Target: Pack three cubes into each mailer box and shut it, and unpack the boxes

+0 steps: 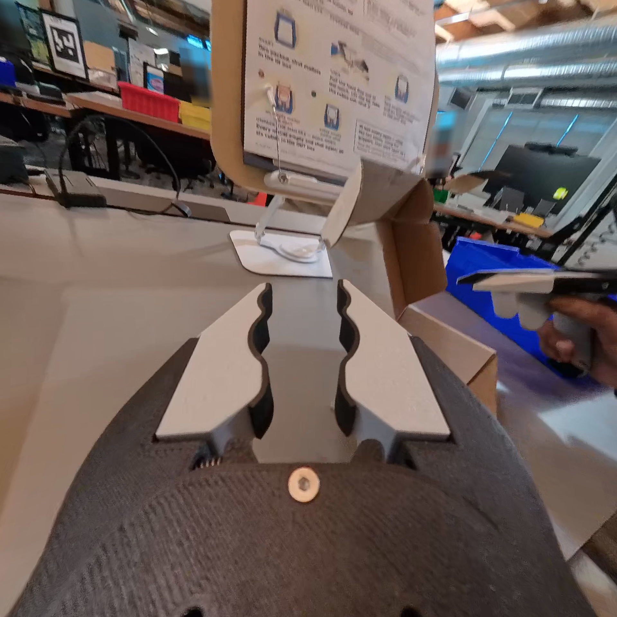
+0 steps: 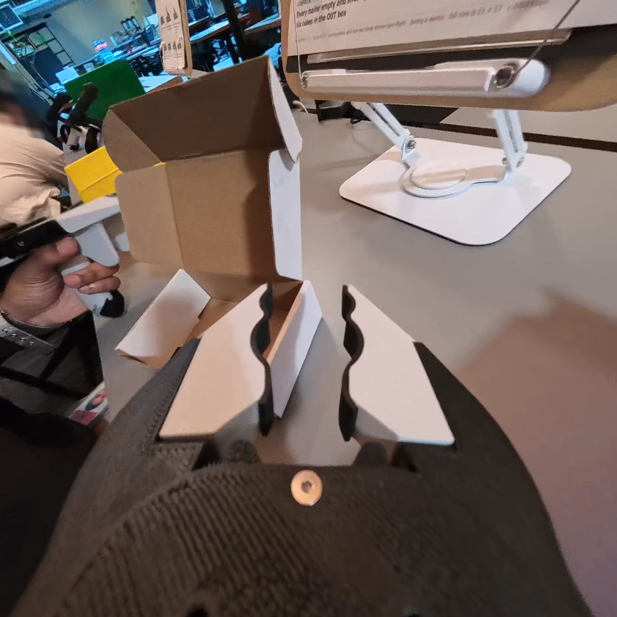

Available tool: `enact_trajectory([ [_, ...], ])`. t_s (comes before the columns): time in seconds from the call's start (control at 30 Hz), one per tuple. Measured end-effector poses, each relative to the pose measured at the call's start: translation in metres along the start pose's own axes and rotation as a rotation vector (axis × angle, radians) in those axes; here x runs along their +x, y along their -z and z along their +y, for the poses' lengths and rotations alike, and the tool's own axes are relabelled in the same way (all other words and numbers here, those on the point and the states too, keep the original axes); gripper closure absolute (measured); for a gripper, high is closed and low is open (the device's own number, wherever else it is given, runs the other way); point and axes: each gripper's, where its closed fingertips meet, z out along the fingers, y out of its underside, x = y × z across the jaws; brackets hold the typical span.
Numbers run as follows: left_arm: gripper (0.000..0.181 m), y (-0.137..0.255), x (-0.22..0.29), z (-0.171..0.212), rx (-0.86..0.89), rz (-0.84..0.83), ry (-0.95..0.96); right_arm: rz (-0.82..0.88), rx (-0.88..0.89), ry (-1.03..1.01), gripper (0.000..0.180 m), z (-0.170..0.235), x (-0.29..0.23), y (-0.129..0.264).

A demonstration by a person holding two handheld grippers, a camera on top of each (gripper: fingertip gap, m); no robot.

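An open cardboard mailer box point(image 2: 207, 213), white outside and brown inside, stands on the table with its lid up. No cubes show in either view, and the part of its inside I can see is empty. My right gripper point(image 2: 307, 286) is open at the box's right front corner, with the white side wall point(image 2: 293, 350) standing between the jaws, next to the left finger. My left gripper point(image 1: 304, 283) is open and empty over bare table, left of the box point(image 1: 414, 240). Each gripper also shows in the other's view, held by a hand.
An instruction sheet on a white stand point(image 1: 283, 257) stands behind the box; its base point(image 2: 467, 200) lies to the right of my right gripper. A blue bin point(image 1: 484, 277) sits beyond the box. A yellow bin point(image 2: 90, 173) is at its far side. My right fingertips sit around 25 cm from my left ones.
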Motion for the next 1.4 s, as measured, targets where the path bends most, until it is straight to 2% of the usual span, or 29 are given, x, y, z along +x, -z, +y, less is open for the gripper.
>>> enact_trajectory([
  [0.2, 0.143, -0.007, 0.006, 0.024, -0.105, 0.048, 0.005, 0.071, 0.063, 0.083, 0.154, -0.007, 0.016, -0.023],
  [0.33, 0.145, -0.012, 0.021, 0.024, -0.091, 0.080, -0.061, -0.004, 0.032, 0.122, 0.155, 0.000, 0.000, -0.040],
  [0.4, 0.150, -0.014, 0.024, 0.021, -0.076, 0.065, -0.147, -0.018, 0.033, 0.131, 0.166, 0.002, -0.007, -0.039],
  [0.5, 0.157, -0.020, 0.029, 0.022, -0.064, 0.055, -0.250, -0.030, 0.022, 0.159, 0.172, 0.006, -0.012, -0.033],
  [0.63, 0.165, -0.023, 0.033, 0.026, -0.084, 0.074, -0.263, -0.072, 0.014, 0.126, 0.180, 0.010, -0.016, -0.029],
  [0.8, 0.181, -0.015, 0.044, 0.041, -0.187, 0.179, -0.300, -0.046, -0.041, 0.189, 0.180, 0.022, -0.021, -0.024],
  [1.0, 0.181, -0.008, 0.045, 0.057, -0.251, 0.184, -0.660, 0.056, -0.176, 0.274, 0.180, 0.045, -0.021, -0.022],
  [1.1, 0.181, -0.004, 0.040, 0.060, -0.291, 0.181, -0.700, 0.060, -0.186, 0.236, 0.164, 0.049, -0.024, -0.012],
  [1.2, 0.181, 0.002, 0.027, 0.059, -0.315, 0.130, -0.659, 0.068, -0.153, 0.203, 0.150, 0.051, -0.027, 0.006],
  [1.3, 0.170, 0.013, 0.027, 0.052, -0.295, 0.129, -0.594, 0.103, -0.113, 0.214, 0.145, 0.050, -0.031, 0.022],
  [1.4, 0.155, 0.022, 0.044, 0.035, -0.161, 0.181, -0.615, 0.103, -0.027, 0.295, 0.140, 0.036, -0.045, 0.032],
])
